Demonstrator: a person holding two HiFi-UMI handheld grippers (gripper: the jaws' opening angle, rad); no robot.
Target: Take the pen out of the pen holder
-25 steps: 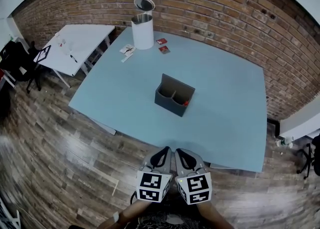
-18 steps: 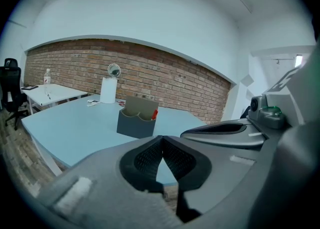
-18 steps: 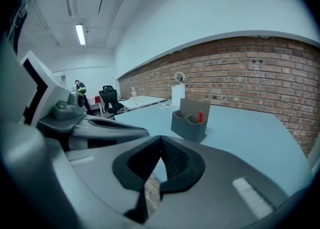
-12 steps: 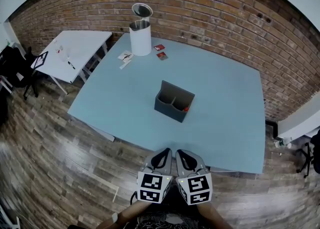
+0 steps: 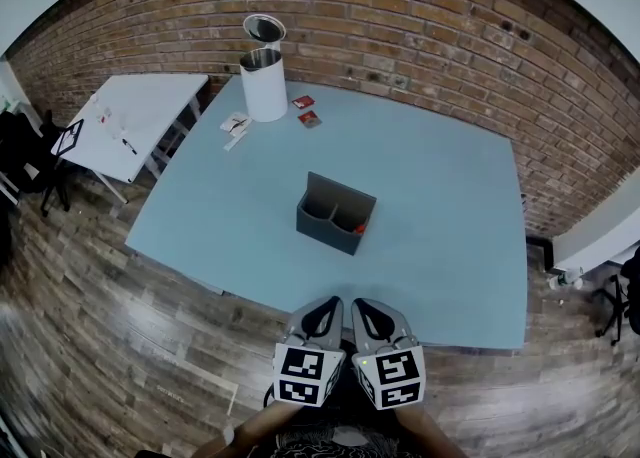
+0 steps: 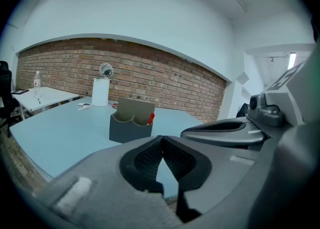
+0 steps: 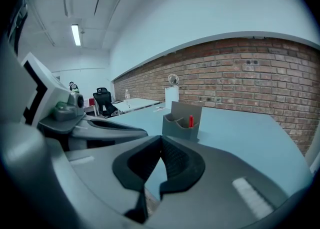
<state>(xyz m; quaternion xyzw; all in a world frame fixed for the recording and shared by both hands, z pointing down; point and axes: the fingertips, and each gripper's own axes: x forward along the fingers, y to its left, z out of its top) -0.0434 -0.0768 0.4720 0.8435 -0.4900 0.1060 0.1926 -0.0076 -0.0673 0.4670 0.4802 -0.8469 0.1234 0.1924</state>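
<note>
One big pale-blue desk (image 5: 450,206) fills most of what you're looking down at, with the brick wall (image 5: 420,36) running along its far side. Off past the left edge is a smaller white desk (image 5: 140,111), and a white canister (image 5: 263,86) with its lid tipped up stands at the blue desk's far corner. None of that matters for this job.

Next size down is the dark grey pen holder (image 5: 335,214), alone near the middle of the desk and well apart from everything else. It has a tall back wall and two compartments.

Both your tools are low and close to your body, short of the desk's near edge. The left tool (image 5: 318,318) and right tool (image 5: 372,318) sit side by side, nearly touching. Each one has its jaws pinched together at the tips with nothing between them, so you'll have to spread one before going in.

Smallest is the red pen (image 5: 359,230). It stands in the holder's right-hand compartment, towards the near right corner, with only a short red end poking above the rim.

My guess is it's light, stiff and probably a bit slick, being plastic. I'd grab the exposed top from above with the right tool, since it's on that side, and pull straight up. The holder looks light too and could tip or slide if the pen drags on the wall, so maybe steady it with the left.
</note>
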